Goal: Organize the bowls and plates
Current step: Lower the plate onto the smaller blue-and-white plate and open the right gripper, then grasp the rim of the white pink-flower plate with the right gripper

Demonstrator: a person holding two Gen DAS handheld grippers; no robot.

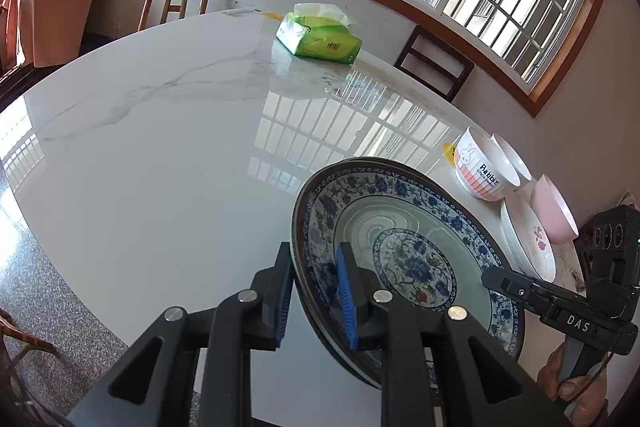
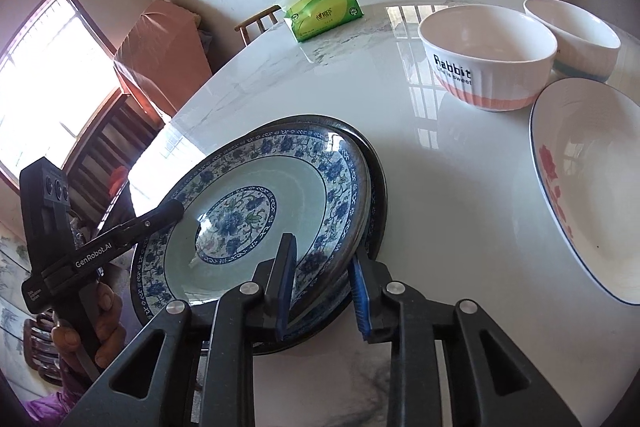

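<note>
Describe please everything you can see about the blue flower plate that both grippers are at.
The blue flower plate is round and glossy, like glazed ceramic, with a blue floral rim band, a pale green well and a central flower medallion. It sits on a dark-rimmed plate on the white marble table. The left gripper and right gripper each straddle the rim from opposite sides, one jaw inside and one outside. Whether the pads press it is unclear.

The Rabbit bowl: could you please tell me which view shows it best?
The right wrist view: the Rabbit bowl is large there, its lettering and empty inside plain. The left wrist view shows it small near the right edge, with its rabbit drawing.
</note>
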